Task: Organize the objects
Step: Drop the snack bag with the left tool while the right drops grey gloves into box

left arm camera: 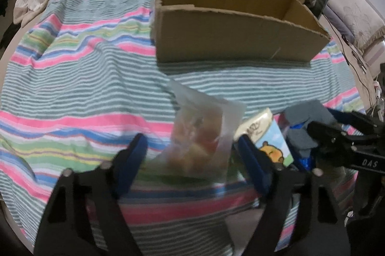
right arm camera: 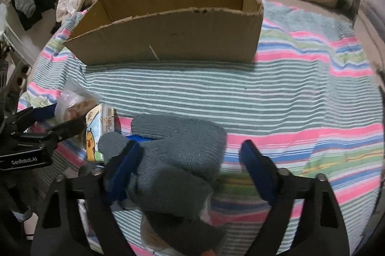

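- Cardboard box (left arm camera: 231, 39): stiff, light, open-topped, on the bed at 12 o'clock.
- Grey sock bundle (right arm camera: 178, 159): soft, squashy; lies between the spread jaws of the right tool (right arm camera: 192, 169); pinch its middle.
- Clear snack bag (left arm camera: 202, 135): slippery, crushable; between the open left tool (left arm camera: 192, 154) jaws; grip the upper film.
- Tissue pack (left arm camera: 272, 140): light, at 3 o'clock.

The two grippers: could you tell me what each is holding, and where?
Neither holds anything: the left gripper stands open around the clear bag, the right gripper around the grey sock.
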Demonstrator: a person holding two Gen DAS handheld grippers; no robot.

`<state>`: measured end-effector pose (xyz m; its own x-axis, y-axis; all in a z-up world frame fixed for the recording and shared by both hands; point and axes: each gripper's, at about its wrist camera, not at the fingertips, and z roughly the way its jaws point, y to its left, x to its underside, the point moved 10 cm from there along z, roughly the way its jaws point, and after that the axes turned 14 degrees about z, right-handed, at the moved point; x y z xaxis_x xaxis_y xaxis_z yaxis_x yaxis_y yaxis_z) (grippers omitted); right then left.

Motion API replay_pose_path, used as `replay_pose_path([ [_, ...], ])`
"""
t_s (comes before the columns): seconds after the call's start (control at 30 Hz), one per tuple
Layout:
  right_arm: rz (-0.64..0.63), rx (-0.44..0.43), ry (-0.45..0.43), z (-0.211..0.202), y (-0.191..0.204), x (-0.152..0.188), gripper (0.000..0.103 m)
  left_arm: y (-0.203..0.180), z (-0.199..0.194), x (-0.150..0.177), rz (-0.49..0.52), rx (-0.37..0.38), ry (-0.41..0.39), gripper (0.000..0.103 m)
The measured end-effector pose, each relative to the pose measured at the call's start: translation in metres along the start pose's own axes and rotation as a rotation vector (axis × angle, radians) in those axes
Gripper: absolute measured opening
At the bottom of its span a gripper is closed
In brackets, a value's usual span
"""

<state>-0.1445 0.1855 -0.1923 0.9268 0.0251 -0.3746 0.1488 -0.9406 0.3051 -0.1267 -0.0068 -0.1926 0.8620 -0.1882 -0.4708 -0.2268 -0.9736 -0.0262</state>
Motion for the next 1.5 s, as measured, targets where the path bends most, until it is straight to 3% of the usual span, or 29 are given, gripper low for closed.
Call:
replay_pose_path([
  [0.1,0.011,-0.034,0.002,0.001,-0.001,0.0,0.067,0.001,-0.001,-0.002,-0.006,0.021,-0.017,0.059],
  [0.17,0.011,-0.034,-0.005,-0.001,-0.003,-0.001,0.043,-0.002,-0.001,-0.003,0.01,0.025,-0.025,0.053],
  [0.27,-0.004,-0.045,-0.013,-0.006,-0.004,0.0,0.041,-0.009,-0.004,-0.005,0.022,0.036,-0.041,0.047],
  [0.57,-0.051,-0.029,-0.095,-0.033,0.0,-0.012,0.036,-0.019,-0.028,-0.015,0.043,0.046,-0.098,0.046],
  [1.0,-0.109,-0.051,-0.248,-0.08,0.019,-0.069,0.036,-0.026,-0.074,-0.062,0.089,0.048,-0.2,0.046],
  [1.3,-0.126,-0.044,-0.3,-0.087,0.022,-0.117,0.036,-0.016,-0.076,-0.109,0.1,0.023,-0.247,0.047],
  [1.5,-0.133,-0.037,-0.318,-0.074,0.019,-0.148,0.036,-0.001,-0.049,-0.129,0.084,0.004,-0.226,0.047],
])
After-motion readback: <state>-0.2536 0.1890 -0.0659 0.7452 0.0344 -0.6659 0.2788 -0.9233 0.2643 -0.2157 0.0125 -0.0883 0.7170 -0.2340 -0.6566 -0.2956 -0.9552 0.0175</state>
